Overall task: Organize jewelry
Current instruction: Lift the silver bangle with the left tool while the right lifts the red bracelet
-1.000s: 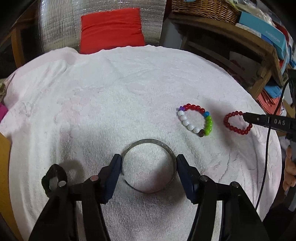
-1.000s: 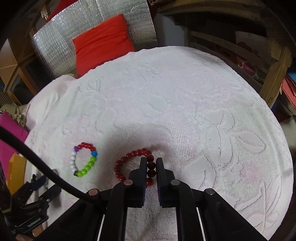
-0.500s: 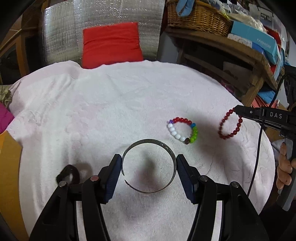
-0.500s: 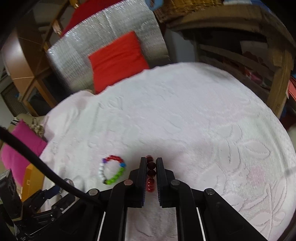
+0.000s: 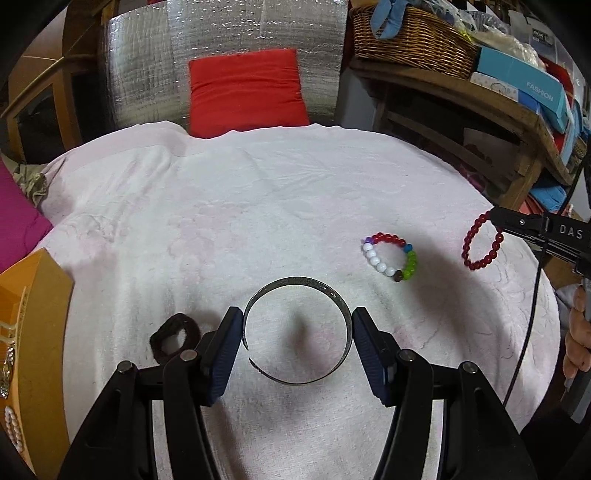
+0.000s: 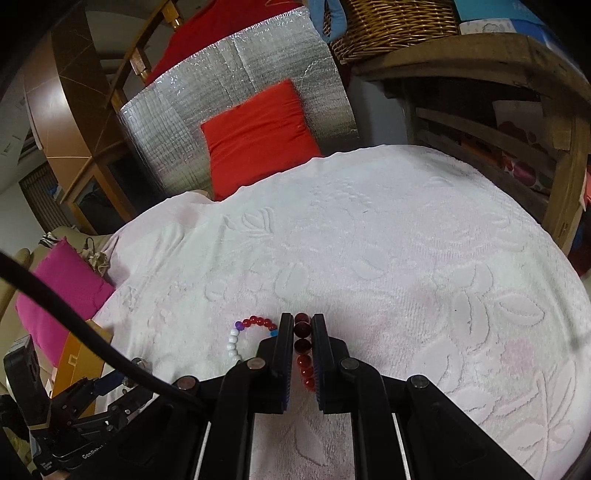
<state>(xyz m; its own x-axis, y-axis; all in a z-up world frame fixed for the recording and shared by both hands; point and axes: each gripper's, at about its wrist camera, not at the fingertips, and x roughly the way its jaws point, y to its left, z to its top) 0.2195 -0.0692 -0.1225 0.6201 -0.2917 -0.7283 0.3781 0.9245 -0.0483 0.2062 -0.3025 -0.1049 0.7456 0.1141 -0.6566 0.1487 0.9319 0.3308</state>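
My left gripper (image 5: 297, 321) is shut on a thin metal cuff bangle (image 5: 295, 282) and holds it above the white towel-covered table (image 5: 258, 206). My right gripper (image 6: 303, 325) is shut on a red bead bracelet (image 6: 303, 354), lifted off the table; the bracelet also hangs from that gripper in the left wrist view (image 5: 480, 251). A multicoloured bead bracelet (image 5: 391, 256) lies on the towel between the grippers and also shows in the right wrist view (image 6: 243, 332). A dark hair tie (image 5: 173, 338) lies by my left finger.
An orange jewelry box (image 5: 33, 332) stands at the table's left edge. A red cushion (image 5: 247, 88) leans on silver foil behind the table. A wooden shelf (image 5: 480, 107) with a wicker basket (image 5: 413, 33) stands at the right. A pink cushion (image 6: 62, 288) lies left.
Both grippers have risen from the towel, each carrying its piece. The red bracelet left the table and now hangs in the air. The cuff bangle rose too.
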